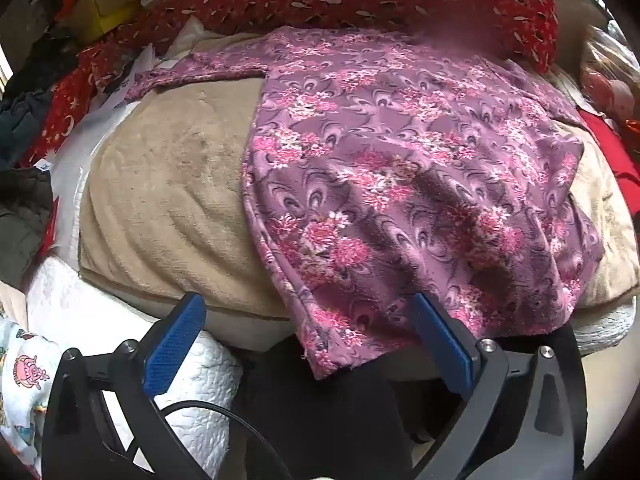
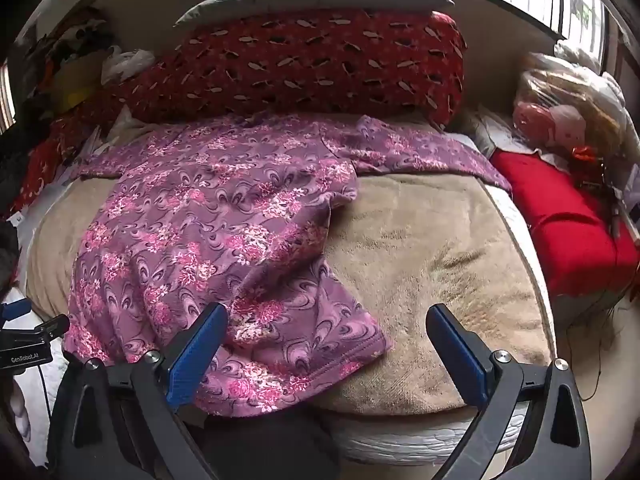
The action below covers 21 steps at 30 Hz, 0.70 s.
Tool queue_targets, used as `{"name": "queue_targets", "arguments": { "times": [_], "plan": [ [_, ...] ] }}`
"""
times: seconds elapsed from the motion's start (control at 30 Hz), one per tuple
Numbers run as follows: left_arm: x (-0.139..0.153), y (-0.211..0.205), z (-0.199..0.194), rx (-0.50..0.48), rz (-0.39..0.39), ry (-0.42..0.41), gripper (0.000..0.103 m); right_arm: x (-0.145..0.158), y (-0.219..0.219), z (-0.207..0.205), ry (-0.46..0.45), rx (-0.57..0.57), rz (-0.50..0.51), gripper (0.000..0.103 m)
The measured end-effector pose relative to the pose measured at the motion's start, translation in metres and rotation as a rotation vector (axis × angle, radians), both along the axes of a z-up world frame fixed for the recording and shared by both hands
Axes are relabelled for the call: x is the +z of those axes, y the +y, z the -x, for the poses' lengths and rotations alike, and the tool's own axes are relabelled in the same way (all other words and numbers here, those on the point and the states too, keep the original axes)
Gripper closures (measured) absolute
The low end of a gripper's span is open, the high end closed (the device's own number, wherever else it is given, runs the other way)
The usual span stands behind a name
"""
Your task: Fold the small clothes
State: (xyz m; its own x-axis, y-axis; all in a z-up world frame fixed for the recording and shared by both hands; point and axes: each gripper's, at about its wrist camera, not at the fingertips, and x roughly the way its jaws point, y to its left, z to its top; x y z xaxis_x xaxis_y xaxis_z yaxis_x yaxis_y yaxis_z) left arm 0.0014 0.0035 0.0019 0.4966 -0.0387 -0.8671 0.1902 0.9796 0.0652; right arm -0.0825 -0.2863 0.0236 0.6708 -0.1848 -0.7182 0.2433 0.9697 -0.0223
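Left tool [image 1: 308,340], blue pads spread wide and holding nothing, hovers at the near hem of the top [image 1: 400,184], its right pad just at the cloth's edge. Right tool [image 2: 326,344], likewise wide and empty, hovers over the hem's right corner. The purple floral top [image 2: 208,232] lies spread on a beige blanket [image 2: 440,260] covering the bed, sleeves out towards a red patterned pillow [image 2: 312,64]. At the right view's left edge, a black device [image 2: 26,354] reads "GenRobot.AI".
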Motion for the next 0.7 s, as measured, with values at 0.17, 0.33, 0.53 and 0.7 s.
{"name": "queue_targets", "arguments": {
  "times": [0.17,0.33,0.53,0.7],
  "plan": [
    [0.014,-0.007,0.004,-0.014,0.003,-0.033,0.0,0.0,-0.005,0.005,-0.023,-0.007,-0.011,0.003],
    [0.023,-0.004,0.003,-0.008,0.017,-0.067,0.0,0.006,-0.004,0.006,-0.019,-0.003,-0.009,0.003],
    [0.027,-0.009,0.005,-0.017,0.015,-0.082,0.0,0.006,-0.004,0.008,-0.02,0.005,-0.015,0.004],
    [0.029,-0.014,0.008,-0.033,0.008,-0.098,0.0,0.007,-0.005,0.009,-0.024,0.002,-0.017,0.004]
  ]
}}
